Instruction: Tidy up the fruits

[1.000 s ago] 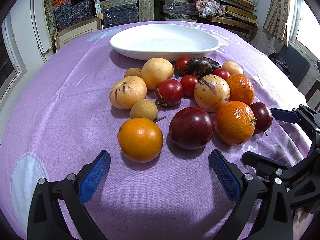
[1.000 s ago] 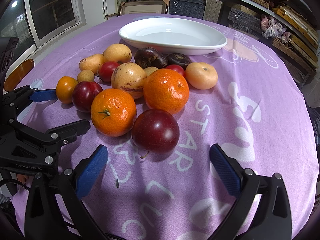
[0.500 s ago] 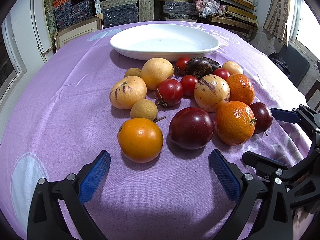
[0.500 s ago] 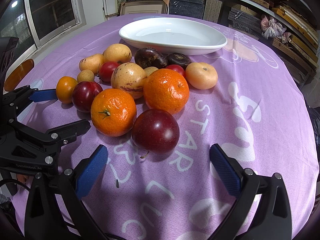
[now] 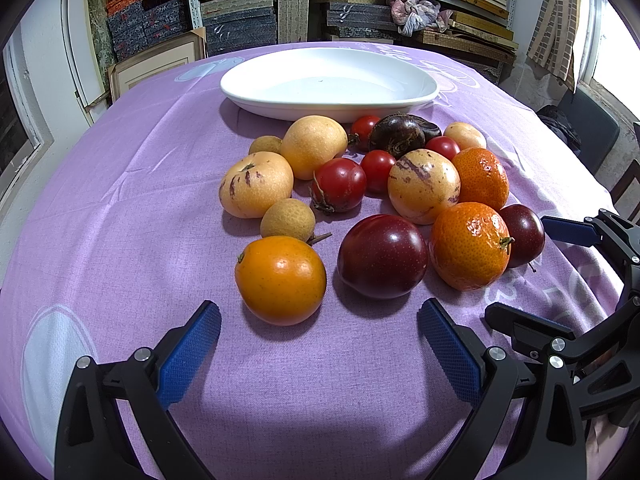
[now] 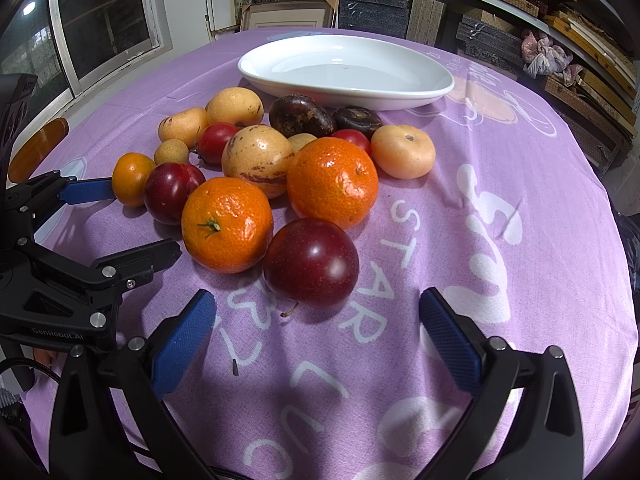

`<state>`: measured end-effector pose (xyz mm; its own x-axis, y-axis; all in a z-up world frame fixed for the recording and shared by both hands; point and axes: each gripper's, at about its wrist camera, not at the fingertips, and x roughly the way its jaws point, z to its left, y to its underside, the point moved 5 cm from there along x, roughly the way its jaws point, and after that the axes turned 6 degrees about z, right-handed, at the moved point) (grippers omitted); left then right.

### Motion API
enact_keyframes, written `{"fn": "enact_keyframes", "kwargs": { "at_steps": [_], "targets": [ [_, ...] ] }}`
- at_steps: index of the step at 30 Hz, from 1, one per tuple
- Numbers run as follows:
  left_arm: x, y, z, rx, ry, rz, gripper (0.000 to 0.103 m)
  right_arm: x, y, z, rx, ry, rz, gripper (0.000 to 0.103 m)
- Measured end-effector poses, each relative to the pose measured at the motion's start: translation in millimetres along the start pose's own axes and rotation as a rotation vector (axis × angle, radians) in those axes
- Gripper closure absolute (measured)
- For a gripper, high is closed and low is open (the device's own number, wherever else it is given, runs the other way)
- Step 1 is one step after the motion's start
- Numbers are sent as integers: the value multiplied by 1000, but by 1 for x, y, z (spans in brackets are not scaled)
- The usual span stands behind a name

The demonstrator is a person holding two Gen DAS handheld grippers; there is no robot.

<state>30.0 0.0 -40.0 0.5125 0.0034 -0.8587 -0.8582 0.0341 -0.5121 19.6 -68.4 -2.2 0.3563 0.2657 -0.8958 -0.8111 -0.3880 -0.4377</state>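
The left gripper [image 5: 318, 332], a black two-finger tool with blue ribbed pads, hangs low over the purple printed tablecloth [image 5: 120, 208] with its fingers spread wide and nothing between them; a smooth orange round fruit [image 5: 280, 280] lies just beyond its near-left pad and a glossy dark red plum [image 5: 382, 256] just beyond its right pad. The right gripper [image 6: 318, 324], of the same build, is likewise spread apart and empty, with a second dark red plum [image 6: 311, 262] lying just ahead between its fingers, not touched by either pad. The fruits sit in one loose cluster on the cloth: two dimpled orange mandarins [image 6: 227, 224], pale yellow purple-streaked melons [image 5: 423, 186], small red tomatoes [image 5: 339, 185], tan longans [image 5: 288, 220] and wrinkled dark purple passion fruits [image 6: 302, 116], many of them touching their neighbours. The white oval ceramic dish [image 5: 328, 80] stands at the far side of the cluster, just beyond the farthest fruits, and holds nothing. Assessment: the task appears not yet started in any visible way; no fruit is in the dish and none is gripped. All of the sorting remains. The nearest candidates are the plum in front of the right gripper and the orange fruit or plum in front of the left. Round, glossy fruits are likely to roll if nudged off centre.
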Motion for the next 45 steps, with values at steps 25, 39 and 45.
{"fn": "enact_keyframes", "kwargs": {
  "at_steps": [25, 39, 45],
  "targets": [
    [0, 0, 0, 0, 0, 0, 3, 0, 0, 0, -1, 0, 0, 4],
    [-4, 1, 6, 23, 71, 7, 3, -8, 10, -3, -20, -38, 1, 4],
    [-11, 8, 27, 36, 67, -17, 3, -28, 17, -23, 65, -154, -79, 4]
  ]
}}
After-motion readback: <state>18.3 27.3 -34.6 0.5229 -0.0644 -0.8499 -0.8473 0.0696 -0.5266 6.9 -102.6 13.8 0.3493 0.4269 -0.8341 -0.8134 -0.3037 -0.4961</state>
